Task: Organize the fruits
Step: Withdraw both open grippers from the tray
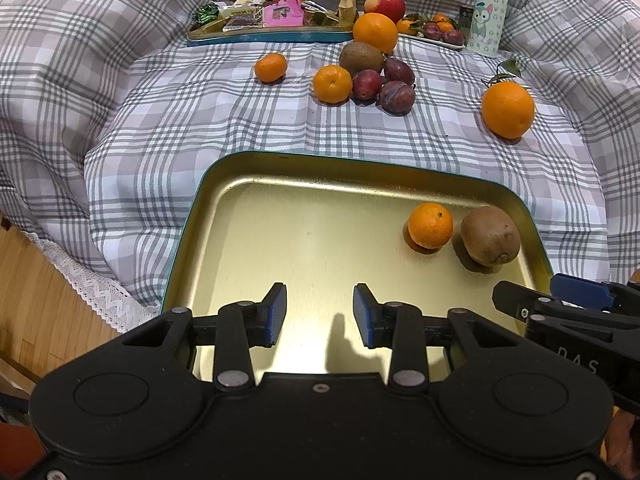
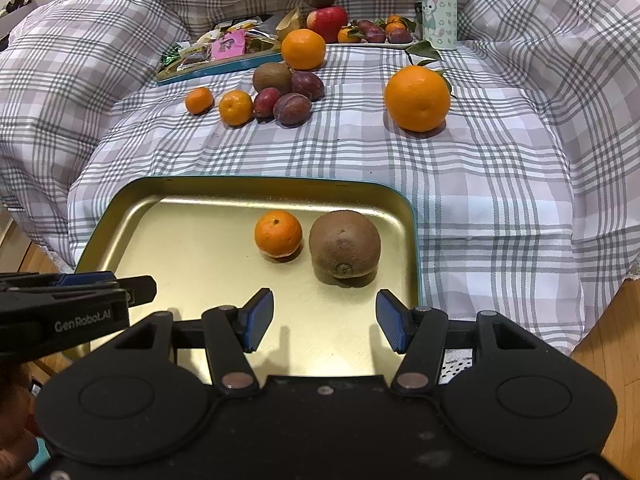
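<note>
Checked bedding [image 1: 360, 128], soft and rumpled, carries every item listed; wooden floor [image 1: 36, 292] shows at the lower edges. Left gripper [image 1: 320, 312]: jaws parted with nothing between them, hovering over the bare near half of the gold tray [image 1: 224, 184]. Right gripper [image 2: 324, 320]: jaws parted wider, also empty, over the same tray just short of the kiwi [image 2: 345, 244]. Tray contents: one mandarin [image 2: 278, 234] and that kiwi, side by side near the far right corner, close but whether touching cannot be told. Loose stock further out on the bedding: a small mandarin [image 1: 271, 67], a second mandarin [image 1: 332, 84], another kiwi [image 1: 361, 58], three plums [image 1: 396, 97] bunched against it, a large orange [image 1: 375, 32] behind, and a leafy orange [image 1: 507, 109] well apart to the right. Far end: a tray of snack packets [image 1: 264, 14], an apple [image 1: 385, 6] with a kiwi perched on it, a white plate [image 1: 436, 40] of small fruit, a bottle [image 1: 488, 12]. Hazards, as judged: the tray sits on yielding fabric near the bed's edge, so a heavy set-down or a nudge from either gripper could tilt it and roll its fruit out; pulling one plum from the cluster may scatter its neighbours; the round oranges may slip from narrow pads; the two grippers, close together, could collide.
</note>
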`<state>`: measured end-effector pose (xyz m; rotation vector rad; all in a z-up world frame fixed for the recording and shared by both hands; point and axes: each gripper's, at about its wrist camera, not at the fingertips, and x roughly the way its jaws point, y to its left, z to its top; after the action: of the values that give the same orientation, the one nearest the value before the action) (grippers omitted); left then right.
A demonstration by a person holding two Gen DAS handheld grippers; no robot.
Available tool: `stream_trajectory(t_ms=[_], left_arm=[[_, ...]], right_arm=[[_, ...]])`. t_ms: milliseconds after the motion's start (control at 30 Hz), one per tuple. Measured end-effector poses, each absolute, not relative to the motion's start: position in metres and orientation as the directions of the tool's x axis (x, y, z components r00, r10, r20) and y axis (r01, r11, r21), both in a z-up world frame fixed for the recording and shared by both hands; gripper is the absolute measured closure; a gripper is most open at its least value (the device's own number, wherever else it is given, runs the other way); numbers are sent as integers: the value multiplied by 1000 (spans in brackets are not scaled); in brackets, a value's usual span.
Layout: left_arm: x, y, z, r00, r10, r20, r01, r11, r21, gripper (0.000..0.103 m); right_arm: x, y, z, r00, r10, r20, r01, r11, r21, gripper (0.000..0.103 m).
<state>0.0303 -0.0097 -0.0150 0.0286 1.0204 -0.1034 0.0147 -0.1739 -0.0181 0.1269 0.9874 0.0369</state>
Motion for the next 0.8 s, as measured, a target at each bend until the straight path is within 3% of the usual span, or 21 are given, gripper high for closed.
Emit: stream_trajectory(t_ms=[800], left_arm=[[11, -7, -11, 528, -64, -847, 82, 996, -24, 58]], right_arm=[[-3, -172, -12, 573, 94, -814, 22, 991, 130, 44]])
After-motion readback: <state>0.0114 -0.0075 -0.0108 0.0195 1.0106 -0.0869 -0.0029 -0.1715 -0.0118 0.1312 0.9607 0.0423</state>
